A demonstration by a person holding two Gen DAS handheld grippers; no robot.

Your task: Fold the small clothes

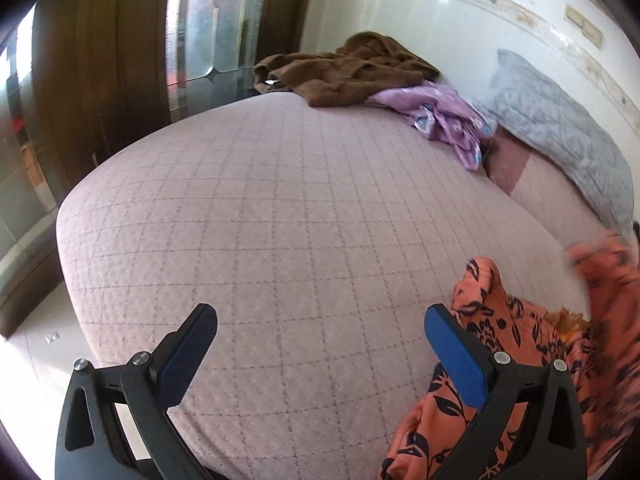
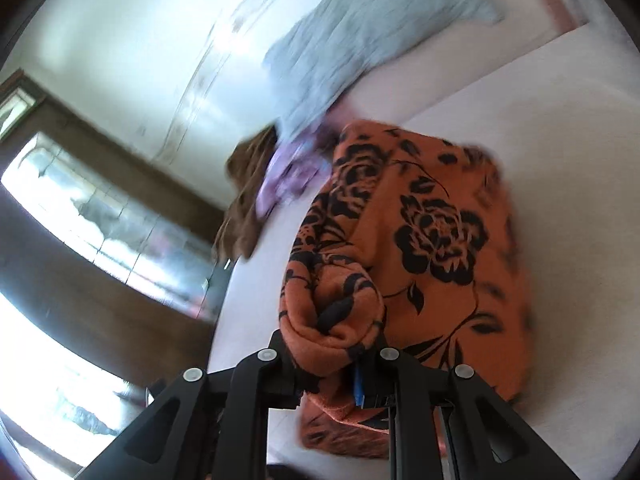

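An orange garment with a black flower print (image 2: 436, 216) hangs bunched in the right wrist view, lifted off the pale quilted bed (image 2: 560, 152). My right gripper (image 2: 332, 360) is shut on a rolled fold of it, and the cloth covers the fingertips. The left wrist view shows the same orange garment (image 1: 516, 344) at the lower right, its far part blurred. My left gripper (image 1: 320, 332) stands open above the bed (image 1: 260, 216), nothing between its blue pads (image 1: 456, 352). Its right finger sits just beside the cloth.
At the bed's far end lie a brown garment (image 1: 352, 68), a purple flowered garment (image 1: 440, 116) and a grey quilted pillow (image 1: 560, 132) against the white wall. A dark wooden wardrobe with mirrored doors (image 1: 120, 60) stands to the left, beyond the bed's edge.
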